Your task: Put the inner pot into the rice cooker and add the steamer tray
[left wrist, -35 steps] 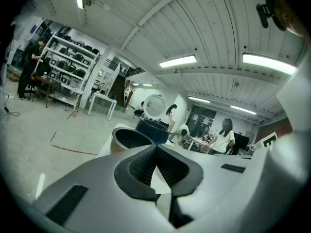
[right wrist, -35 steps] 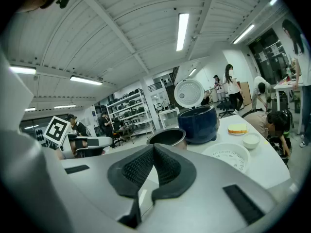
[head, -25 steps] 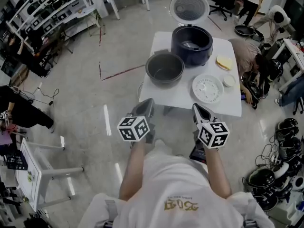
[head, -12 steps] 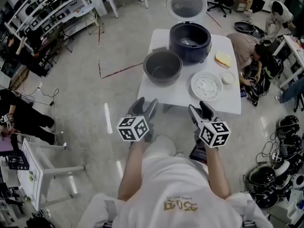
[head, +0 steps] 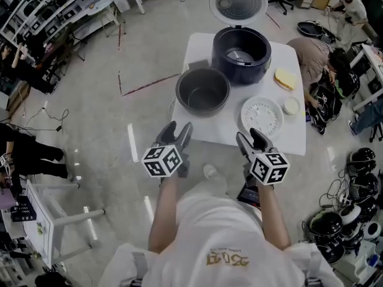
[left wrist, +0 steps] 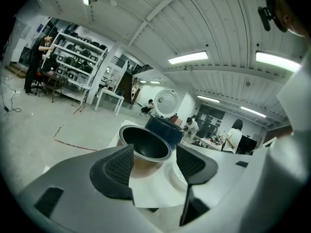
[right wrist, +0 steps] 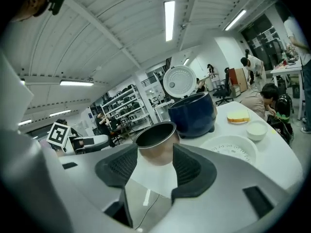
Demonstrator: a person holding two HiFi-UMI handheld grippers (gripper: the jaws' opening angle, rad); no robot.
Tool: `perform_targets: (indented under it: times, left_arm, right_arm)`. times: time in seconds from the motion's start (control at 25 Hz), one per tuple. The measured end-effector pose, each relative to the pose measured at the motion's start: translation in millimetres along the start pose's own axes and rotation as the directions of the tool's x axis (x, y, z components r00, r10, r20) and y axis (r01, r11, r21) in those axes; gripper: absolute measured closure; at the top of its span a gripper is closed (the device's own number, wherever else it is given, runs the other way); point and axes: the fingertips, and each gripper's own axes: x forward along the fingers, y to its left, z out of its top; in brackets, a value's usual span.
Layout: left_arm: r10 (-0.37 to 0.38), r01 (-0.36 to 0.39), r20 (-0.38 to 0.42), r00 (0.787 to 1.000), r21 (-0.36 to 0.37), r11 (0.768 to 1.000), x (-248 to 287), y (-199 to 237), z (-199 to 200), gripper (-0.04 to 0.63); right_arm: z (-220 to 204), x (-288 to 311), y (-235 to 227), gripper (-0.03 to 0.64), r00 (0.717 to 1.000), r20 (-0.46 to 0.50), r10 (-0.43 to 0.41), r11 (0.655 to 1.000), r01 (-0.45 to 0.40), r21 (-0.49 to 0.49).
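The dark inner pot (head: 203,91) stands empty on the white table (head: 199,129), near its front left corner. Behind it sits the dark blue rice cooker (head: 241,53) with its round lid (head: 238,3) raised. The white perforated steamer tray (head: 261,116) lies flat to the right of the pot. My left gripper (head: 176,134) and right gripper (head: 251,141) hover in front of the table's near edge, both open and empty, apart from everything. In the left gripper view the pot (left wrist: 145,144) shows between the fingers; the right gripper view shows the pot (right wrist: 156,137), cooker (right wrist: 193,113) and tray (right wrist: 228,148).
A yellow sponge-like piece (head: 283,79) and a small white dish (head: 291,106) rest on the table's right side. A person crouches (head: 316,55) just right of the table. Shelving (head: 42,11) stands far left, spare cookers (head: 344,226) on the floor at right.
Both grippers went from shut to open and advanced toward the table. The table with the pot and cooker looks nearer in the head view.
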Motion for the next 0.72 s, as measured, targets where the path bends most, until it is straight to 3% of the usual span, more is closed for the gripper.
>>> perform_targets:
  times: [0.44,0.72]
  left_arm:
    - [0.058,-0.062,-0.044,0.997,-0.078,0.995,88,73,19,0.324]
    - [0.052,-0.062,-0.102,0.993,-0.106,0.992,120,105,16,0.333]
  right_arm:
    - [21,107,-48,0.396,0.996,-0.084,-0.005,0.998,0.010,0.060]
    - [34,155,-60,0.416,0.996,-0.090,0.004,0.993,0.007,0.119]
